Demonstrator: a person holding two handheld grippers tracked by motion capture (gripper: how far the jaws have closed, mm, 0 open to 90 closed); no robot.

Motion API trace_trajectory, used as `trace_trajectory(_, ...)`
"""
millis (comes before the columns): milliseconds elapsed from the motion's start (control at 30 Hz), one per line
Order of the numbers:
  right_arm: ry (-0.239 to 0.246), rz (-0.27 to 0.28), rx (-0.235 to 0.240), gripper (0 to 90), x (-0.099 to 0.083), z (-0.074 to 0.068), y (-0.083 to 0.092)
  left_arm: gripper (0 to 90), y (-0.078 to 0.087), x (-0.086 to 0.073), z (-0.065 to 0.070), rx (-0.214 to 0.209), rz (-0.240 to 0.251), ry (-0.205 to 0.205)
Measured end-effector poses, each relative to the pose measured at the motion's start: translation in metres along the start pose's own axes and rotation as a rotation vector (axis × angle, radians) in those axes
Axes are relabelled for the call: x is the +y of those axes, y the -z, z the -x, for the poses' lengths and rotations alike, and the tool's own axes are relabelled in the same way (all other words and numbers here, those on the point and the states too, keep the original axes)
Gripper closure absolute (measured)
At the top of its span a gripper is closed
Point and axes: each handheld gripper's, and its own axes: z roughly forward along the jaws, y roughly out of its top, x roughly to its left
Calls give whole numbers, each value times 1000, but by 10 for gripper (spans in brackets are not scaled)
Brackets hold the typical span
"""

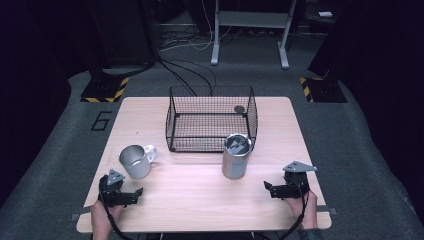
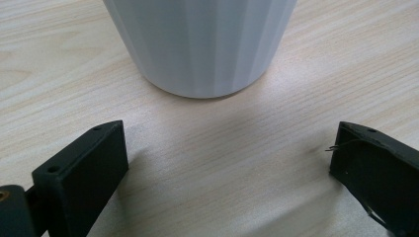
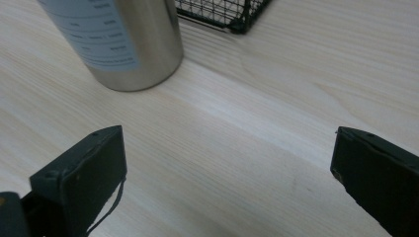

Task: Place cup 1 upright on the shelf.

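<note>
Both grippers, left gripper [image 1: 131, 196] and right gripper [image 1: 272, 189], sit wide open near the table's front edge, gripping nothing, with the mug [image 1: 136, 161] and steel canister [image 1: 236, 155] untouched before the empty wire basket [image 1: 212, 119], so nothing looks started.

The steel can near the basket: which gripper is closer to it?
Right. The right gripper sits just off the steel can, toward the person's right. The left gripper lies across the table, by the mug.
</note>
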Motion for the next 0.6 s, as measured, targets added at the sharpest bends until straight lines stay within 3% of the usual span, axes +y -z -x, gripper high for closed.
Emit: trace_trajectory(600,57,71,100,0,44,-31,9,12,0,0,0,-2,-2,-2)
